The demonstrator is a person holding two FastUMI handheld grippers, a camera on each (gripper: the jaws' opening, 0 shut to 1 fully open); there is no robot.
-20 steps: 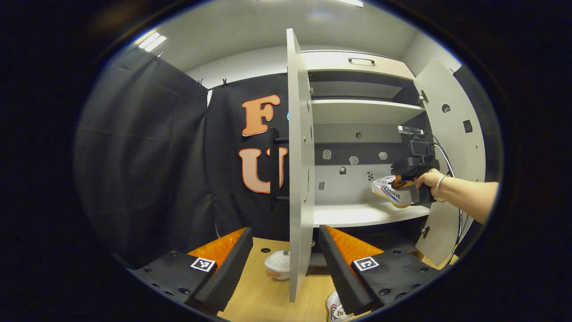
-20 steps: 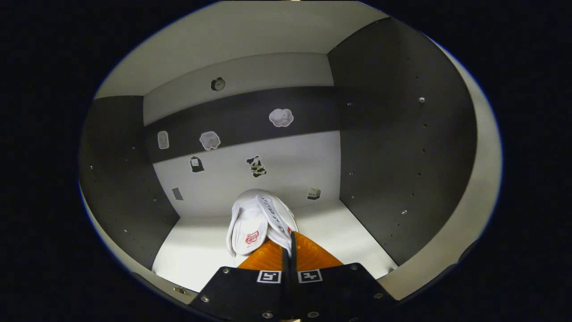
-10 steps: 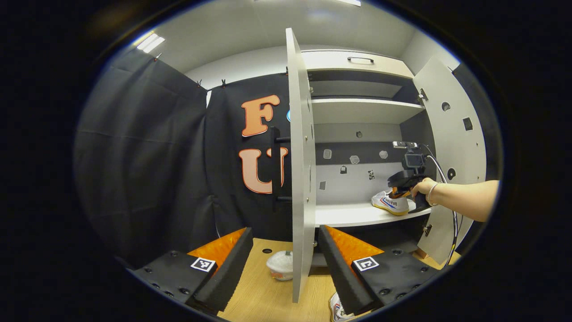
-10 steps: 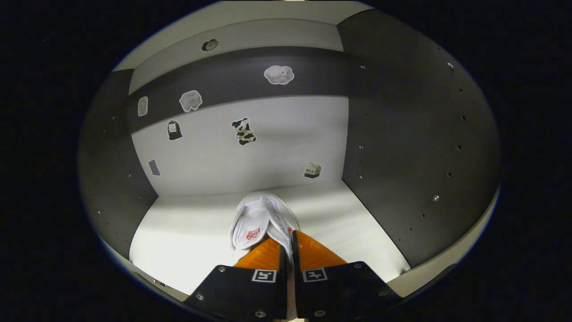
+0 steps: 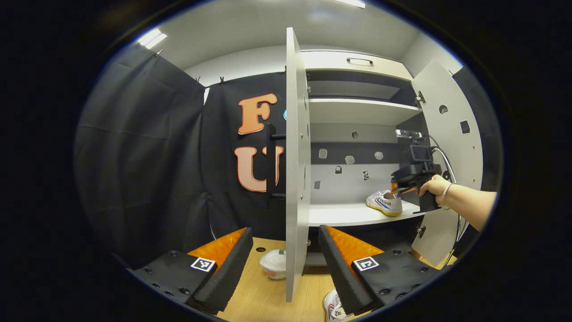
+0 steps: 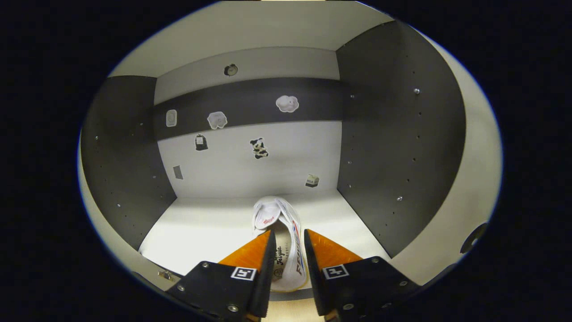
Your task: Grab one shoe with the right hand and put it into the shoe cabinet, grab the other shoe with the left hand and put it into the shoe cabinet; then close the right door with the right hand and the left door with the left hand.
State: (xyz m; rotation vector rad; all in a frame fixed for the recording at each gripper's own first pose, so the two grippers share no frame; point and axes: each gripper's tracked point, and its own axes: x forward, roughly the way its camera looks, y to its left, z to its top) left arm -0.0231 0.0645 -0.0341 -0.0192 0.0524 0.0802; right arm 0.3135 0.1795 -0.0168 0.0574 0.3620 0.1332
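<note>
A white shoe [image 6: 273, 215] with red and blue stripes lies on the cabinet's lower shelf [image 6: 201, 228], toe toward the back wall. My right gripper [image 6: 288, 232] hangs open just behind its heel, the fingers apart and off the shoe. In the left gripper view that shoe [image 5: 384, 202] rests on the shelf [image 5: 339, 215], and a hand holds the right gripper [image 5: 413, 176] above its heel. The other shoe [image 5: 333, 307] lies on the wooden floor by my right finger. My left gripper [image 5: 284, 229] is open and empty, low before the left door [image 5: 295, 165].
The left door stands edge-on toward me; the right door [image 5: 447, 134] is swung wide open. A white lidded cup [image 5: 273, 264] sits on the floor [image 5: 263, 295] near the left door's foot. Small stickers [image 6: 258, 147] dot the cabinet's back wall.
The right gripper lowered the shoe onto the shelf, opened and let go, then drew back and up a little. The left gripper barely moved.
</note>
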